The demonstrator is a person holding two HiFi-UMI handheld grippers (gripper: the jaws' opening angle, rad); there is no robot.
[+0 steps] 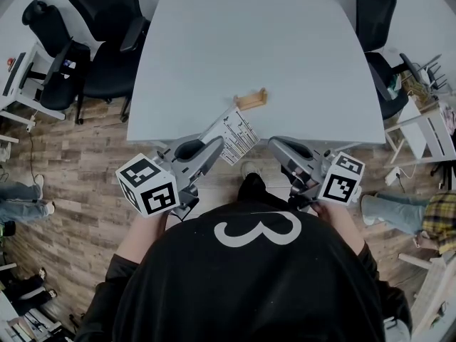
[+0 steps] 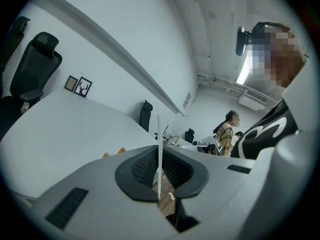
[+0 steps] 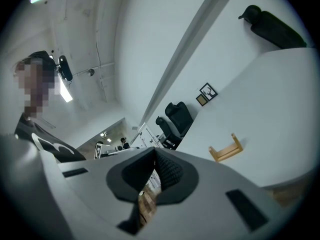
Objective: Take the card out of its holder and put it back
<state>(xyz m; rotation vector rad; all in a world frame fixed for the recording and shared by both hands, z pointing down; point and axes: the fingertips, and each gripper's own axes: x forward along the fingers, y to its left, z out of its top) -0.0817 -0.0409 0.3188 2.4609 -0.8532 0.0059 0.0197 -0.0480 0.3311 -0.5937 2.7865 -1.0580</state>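
At the near edge of the table (image 1: 285, 55), my left claw (image 1: 214, 145) pinches the card (image 1: 237, 134); its own camera catches only the card's thin edge. My right claw (image 1: 276, 145) is closed and empty. The wooden holder (image 1: 251, 100) stands apart, too small to show its slot.

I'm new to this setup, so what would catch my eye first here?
The printed card stands out first, pinched in the left tongs at the near edge of the white table. Farther in sits the empty wooden holder; the right tongs are shut on nothing.
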